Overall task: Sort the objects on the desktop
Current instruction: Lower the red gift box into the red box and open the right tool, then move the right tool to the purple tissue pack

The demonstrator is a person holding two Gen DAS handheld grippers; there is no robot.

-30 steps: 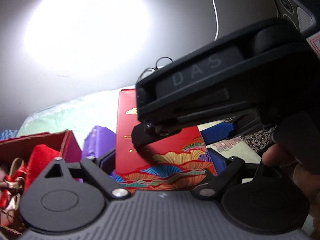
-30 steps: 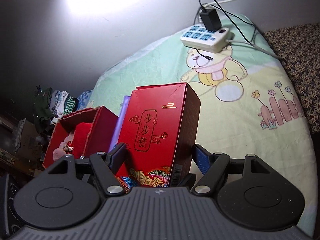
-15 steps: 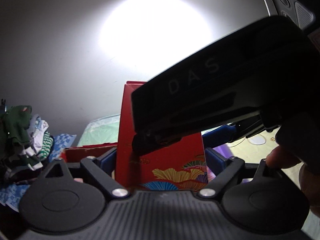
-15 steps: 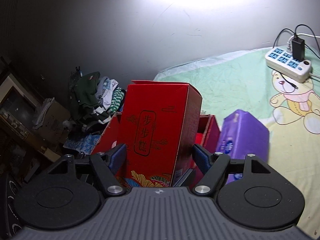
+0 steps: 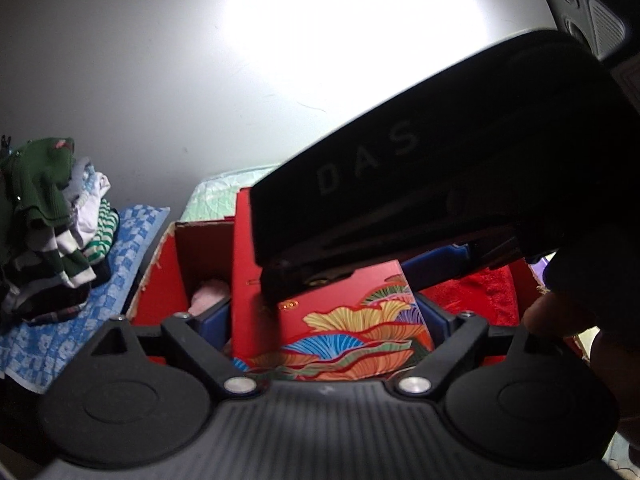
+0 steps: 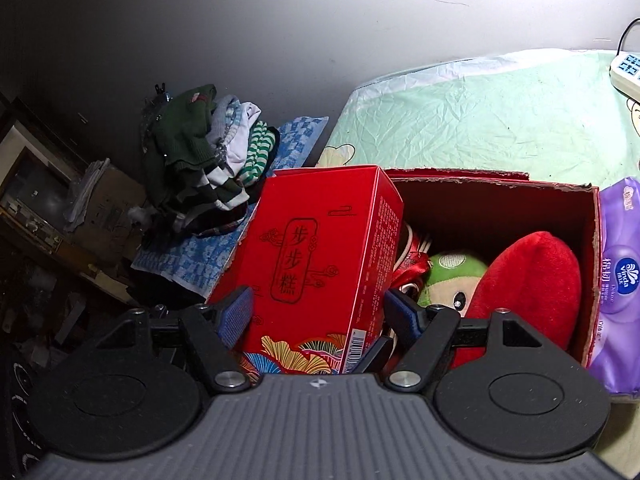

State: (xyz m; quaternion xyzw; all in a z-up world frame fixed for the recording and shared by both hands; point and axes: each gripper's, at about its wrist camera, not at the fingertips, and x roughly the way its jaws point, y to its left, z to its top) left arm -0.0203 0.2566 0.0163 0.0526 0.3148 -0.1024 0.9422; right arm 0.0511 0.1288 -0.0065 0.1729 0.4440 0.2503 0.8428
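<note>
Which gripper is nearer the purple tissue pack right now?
Right. The right gripper, shut on the red box, sits beside the tissue pack; the left gripper holds the box's other side.

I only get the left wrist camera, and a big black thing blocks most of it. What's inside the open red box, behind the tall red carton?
Observer: A green plush toy with a black eye lies in the open red box.
Operator: Ooh! Is anything beside the box?
Observer: Yes, a purple tissue pack stands just outside its right wall.
Operator: And what's the black thing?
Observer: It's the right hand-held gripper. Its blue pads sit on either side of the tall red carton.
</note>
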